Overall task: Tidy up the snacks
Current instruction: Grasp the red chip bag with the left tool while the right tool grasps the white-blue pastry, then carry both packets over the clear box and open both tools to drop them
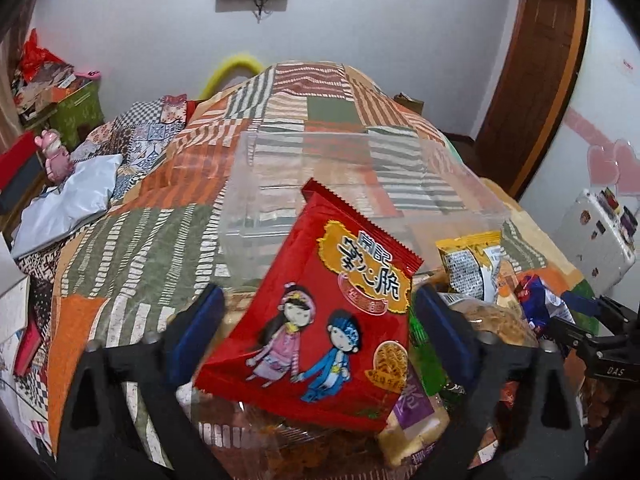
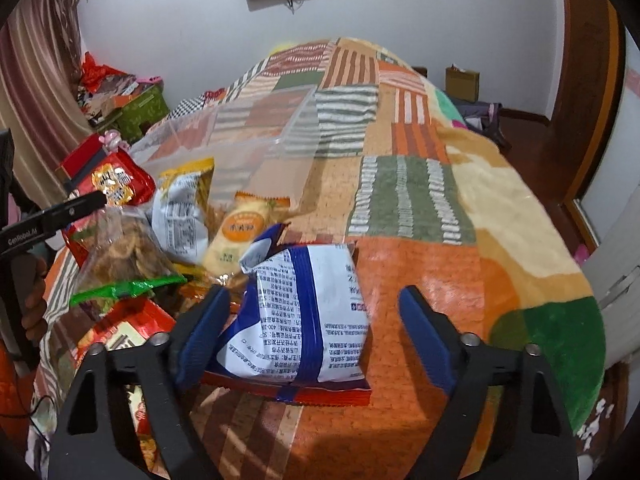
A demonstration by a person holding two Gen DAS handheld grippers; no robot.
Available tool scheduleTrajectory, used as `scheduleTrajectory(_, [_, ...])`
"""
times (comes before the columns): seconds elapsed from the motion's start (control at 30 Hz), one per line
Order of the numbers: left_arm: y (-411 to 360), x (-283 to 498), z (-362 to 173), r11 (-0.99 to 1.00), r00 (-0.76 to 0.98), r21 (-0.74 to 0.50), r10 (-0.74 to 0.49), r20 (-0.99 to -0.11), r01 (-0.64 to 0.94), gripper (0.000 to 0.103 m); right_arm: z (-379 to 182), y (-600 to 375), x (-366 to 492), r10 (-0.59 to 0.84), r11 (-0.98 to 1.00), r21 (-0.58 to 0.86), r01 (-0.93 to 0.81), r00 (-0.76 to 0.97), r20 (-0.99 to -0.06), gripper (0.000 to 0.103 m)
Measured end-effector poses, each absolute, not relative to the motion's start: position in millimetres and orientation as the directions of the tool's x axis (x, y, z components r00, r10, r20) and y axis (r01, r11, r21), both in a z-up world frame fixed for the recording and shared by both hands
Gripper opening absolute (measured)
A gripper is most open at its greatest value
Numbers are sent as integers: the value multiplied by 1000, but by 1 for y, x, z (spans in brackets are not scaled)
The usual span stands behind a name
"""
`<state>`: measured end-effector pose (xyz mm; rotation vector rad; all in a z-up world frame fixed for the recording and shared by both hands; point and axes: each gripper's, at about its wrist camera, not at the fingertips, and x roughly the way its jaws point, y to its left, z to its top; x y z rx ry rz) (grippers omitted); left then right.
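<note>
The patchwork bed cover (image 2: 420,184) carries the clear plastic bin (image 1: 360,184), which lies dead ahead of the left gripper (image 1: 316,320). That gripper's jaws are spread wide with the red snack bag (image 1: 320,320) tilted between them — long axis toward the bin — though whether a pad touches it I cannot tell. The right gripper (image 2: 316,328) gapes too, straddling the blue-and-white packet (image 2: 304,320) on the cover, gripping nothing.
</note>
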<state>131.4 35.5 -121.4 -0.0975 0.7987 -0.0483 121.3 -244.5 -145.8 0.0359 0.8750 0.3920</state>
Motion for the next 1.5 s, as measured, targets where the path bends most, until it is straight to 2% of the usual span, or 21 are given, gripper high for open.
scheduleTrajectory(0.1, [31,134,-124,998,697,-69,-53,-715,5,84,-150,-244,123,357,925,201,-323,558,-749,69])
scheduleTrajectory(0.17, [30,134,-125,998,701,-57,-47,-712,9,82,-151,-243,123,357,925,199,-324,557,-750,69])
scheduleTrajectory(0.23, [29,131,-124,999,706,-48,-44,-707,14,76,-152,-243,123,357,925,198,-326,560,-748,68])
scheduleTrajectory(0.47, [29,118,-117,1000,724,-27,-23,-690,7,43,-150,-245,123,349,929,189,-318,579,-737,61])
scheduleTrajectory(0.6, [28,108,-109,999,738,-36,-31,-674,9,34,-149,-246,122,346,931,190,-312,588,-731,59])
scheduleTrajectory(0.67, [27,104,-106,999,743,-41,-38,-668,14,32,-148,-247,122,349,930,192,-312,591,-727,56])
scheduleTrajectory(0.7, [26,101,-104,999,745,-46,-46,-665,20,31,-147,-247,122,351,930,193,-314,593,-725,51])
scheduleTrajectory(0.83, [19,95,-101,998,750,-53,-64,-658,38,29,-144,-248,122,357,928,200,-314,601,-715,49])
scheduleTrajectory(1.17, [13,101,-115,996,721,-61,-88,-688,64,33,-134,-252,122,364,928,205,-312,631,-685,47])
scheduleTrajectory(1.3, [14,96,-110,996,739,-68,-92,-668,62,28,-126,-251,123,370,925,205,-319,645,-668,47])
scheduleTrajectory(1.5, [10,82,-89,998,785,-11,-54,-617,60,26,-107,-245,128,386,919,195,-343,676,-628,47])
